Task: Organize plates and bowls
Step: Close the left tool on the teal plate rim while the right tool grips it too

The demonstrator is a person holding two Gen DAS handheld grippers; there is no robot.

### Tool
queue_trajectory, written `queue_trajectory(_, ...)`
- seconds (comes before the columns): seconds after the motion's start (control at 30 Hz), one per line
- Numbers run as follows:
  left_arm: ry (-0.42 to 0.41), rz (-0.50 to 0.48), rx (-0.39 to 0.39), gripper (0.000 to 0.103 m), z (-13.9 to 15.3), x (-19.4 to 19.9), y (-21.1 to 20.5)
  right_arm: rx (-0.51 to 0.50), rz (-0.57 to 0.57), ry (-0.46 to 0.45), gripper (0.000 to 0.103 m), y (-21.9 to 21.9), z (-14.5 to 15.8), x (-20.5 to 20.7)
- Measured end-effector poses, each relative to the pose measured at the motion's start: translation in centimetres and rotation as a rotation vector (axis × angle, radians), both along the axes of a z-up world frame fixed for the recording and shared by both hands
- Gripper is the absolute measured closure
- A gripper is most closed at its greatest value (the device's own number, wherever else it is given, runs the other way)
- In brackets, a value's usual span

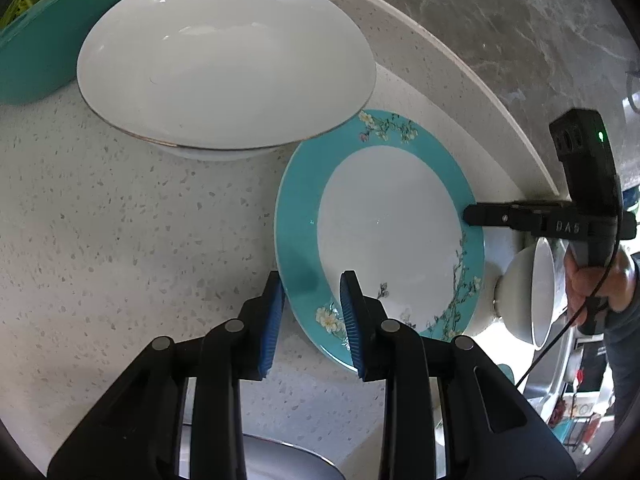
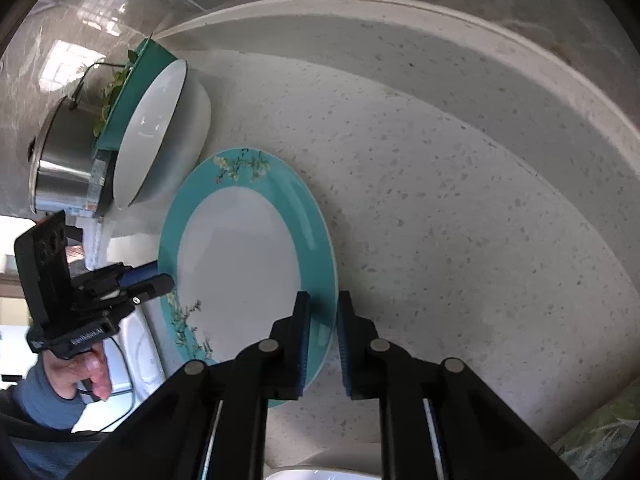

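Note:
A teal-rimmed plate (image 1: 392, 232) with a flower pattern lies over the speckled counter (image 1: 120, 220). My left gripper (image 1: 312, 320) has its blue pads on either side of the plate's near rim, shut on it. On the opposite rim sits my right gripper (image 1: 470, 216), held by a hand. In the right wrist view the right gripper (image 2: 323, 340) pinches the plate (image 2: 240, 264) at its edge, and the left gripper (image 2: 164, 278) clamps the far rim. A large white bowl (image 1: 224, 64) stands just behind the plate, its rim overhanging the plate's edge. A small white bowl (image 1: 524, 292) stands beside the plate.
A teal bowl (image 1: 32, 60) holding greens stands behind the white bowl (image 2: 160, 132). A steel pot (image 2: 60, 160) is further along. The counter's raised back edge (image 2: 440, 12) meets a marble wall. Another white dish (image 1: 272, 460) shows below my left gripper.

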State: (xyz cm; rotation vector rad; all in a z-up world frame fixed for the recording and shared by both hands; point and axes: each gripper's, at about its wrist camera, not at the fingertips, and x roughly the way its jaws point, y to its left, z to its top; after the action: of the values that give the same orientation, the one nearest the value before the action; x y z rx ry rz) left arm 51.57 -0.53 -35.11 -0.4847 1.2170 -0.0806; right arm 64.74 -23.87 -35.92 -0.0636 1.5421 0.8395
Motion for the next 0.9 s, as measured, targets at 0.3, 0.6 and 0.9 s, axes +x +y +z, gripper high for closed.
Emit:
queue_trajectory(0.3, -0.008, -0.023, 0.008, 0.077, 0.0, -0.1, 0.0, -0.008, -0.024, -0.02, 0.087, -0.2, 0.0, -0.5)
queue_trajectory(0.6, -0.011, -0.005, -0.021, 0.078, 0.5, -0.4, 0.6, -0.007, -0.051, -0.01, 0.087, -0.4, 0.4, -0.7)
queue_trajectory(0.9, 0.006, 0.005, -0.047, 0.078, 0.7, -1.1, 1.4, -0.004, -0.06, 0.0, 0.087, 0.0, 1.1, -1.1)
